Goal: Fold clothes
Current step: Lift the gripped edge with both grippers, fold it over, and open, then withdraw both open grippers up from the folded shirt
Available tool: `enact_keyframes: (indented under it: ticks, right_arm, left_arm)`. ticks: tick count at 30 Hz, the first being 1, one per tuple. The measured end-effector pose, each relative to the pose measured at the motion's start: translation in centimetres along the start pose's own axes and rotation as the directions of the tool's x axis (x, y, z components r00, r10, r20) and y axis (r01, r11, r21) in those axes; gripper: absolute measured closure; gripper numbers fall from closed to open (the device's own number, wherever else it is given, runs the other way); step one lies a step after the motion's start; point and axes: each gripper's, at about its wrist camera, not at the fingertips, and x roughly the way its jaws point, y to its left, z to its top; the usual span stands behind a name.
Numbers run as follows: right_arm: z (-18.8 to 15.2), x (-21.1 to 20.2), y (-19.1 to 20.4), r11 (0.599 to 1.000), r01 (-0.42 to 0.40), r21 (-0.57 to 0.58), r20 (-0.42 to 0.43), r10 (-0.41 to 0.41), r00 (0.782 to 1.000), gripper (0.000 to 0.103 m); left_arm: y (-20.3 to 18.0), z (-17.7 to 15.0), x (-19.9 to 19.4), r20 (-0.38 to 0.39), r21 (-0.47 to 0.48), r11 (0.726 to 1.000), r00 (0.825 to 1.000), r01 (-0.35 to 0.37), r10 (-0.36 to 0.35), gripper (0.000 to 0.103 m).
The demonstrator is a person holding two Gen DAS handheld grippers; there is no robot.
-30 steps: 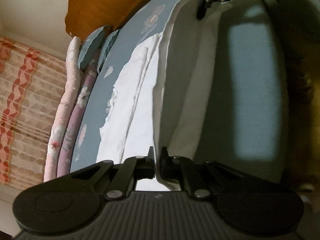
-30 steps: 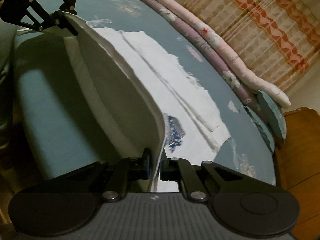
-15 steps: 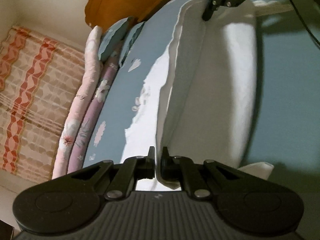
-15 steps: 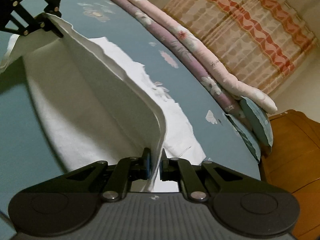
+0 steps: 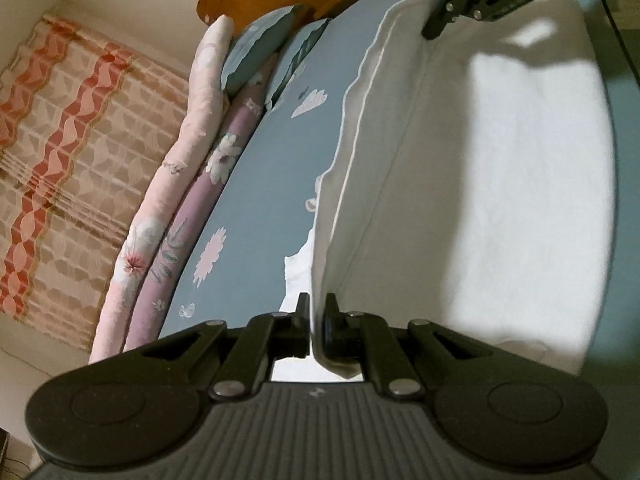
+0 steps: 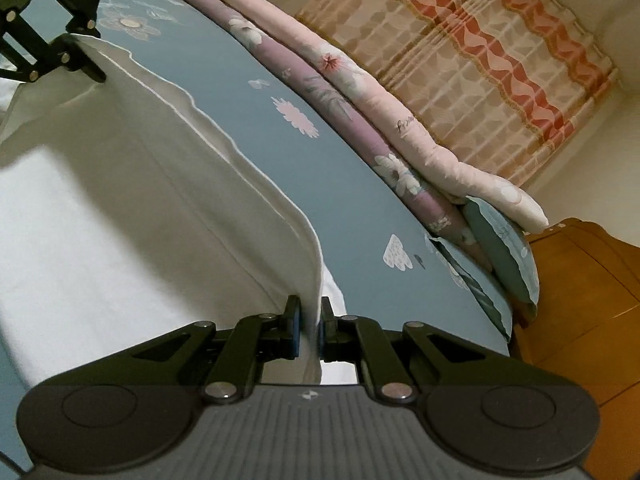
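Closest in, the left gripper [image 5: 318, 322] has its fingers pinched nearly together on the edge of a white garment [image 5: 500, 200]. The right gripper [image 6: 308, 330] is clamped the same way on the same edge. Between the two pairs of fingers the cloth hangs as a raised wall, its lower part draping onto the blue bedsheet [image 6: 352, 200]. Beyond lie rolled quilts [image 6: 360, 92] and a curtain [image 6: 480, 52]. The bite looks thin, though the view is blurred, so uneven pulling could slip a corner free and skew the fold.
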Motion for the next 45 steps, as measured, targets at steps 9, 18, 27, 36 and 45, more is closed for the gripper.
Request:
enact_keyframes:
  ticks: [9,18,27,36,45]
  right_arm:
    - [0.4,5.3,-0.6,1.0,0.002,0.03,-0.031,-0.001,1.0,0.095]
    - [-0.9,7.9,0.0,0.997,0.023,0.078,-0.083,-0.017,0.996,0.057]
    - [-1.0,1.1,-2.3,0.972,-0.027,0.235,-0.013,0.03,0.999,0.013]
    - [-1.7,-2.2,0.6,0.962,-0.081,0.263,0.011,0.081,0.997,0.013]
    - [-4.0,-1.9,1.6,0.918,-0.176,0.354,0.044,0.172,0.984,0.0]
  left_arm:
    - [0.6,-0.1,4.8,-0.008,-0.01,1.0,1.0,0.026,-0.026,0.097]
    - [2.0,-0.9,6.1,0.007,-0.154,0.988,1.0,0.013,-0.012,0.047]
    - [3.7,-1.6,0.4,0.084,-0.276,0.958,0.995,0.075,-0.054,0.03]
    - [3.9,-2.1,0.0,0.038,-0.329,0.94,0.996,0.086,-0.078,0.028]
    - [-0.4,-3.2,-2.5,-0.064,-0.191,0.978,0.993,0.089,-0.103,0.028]
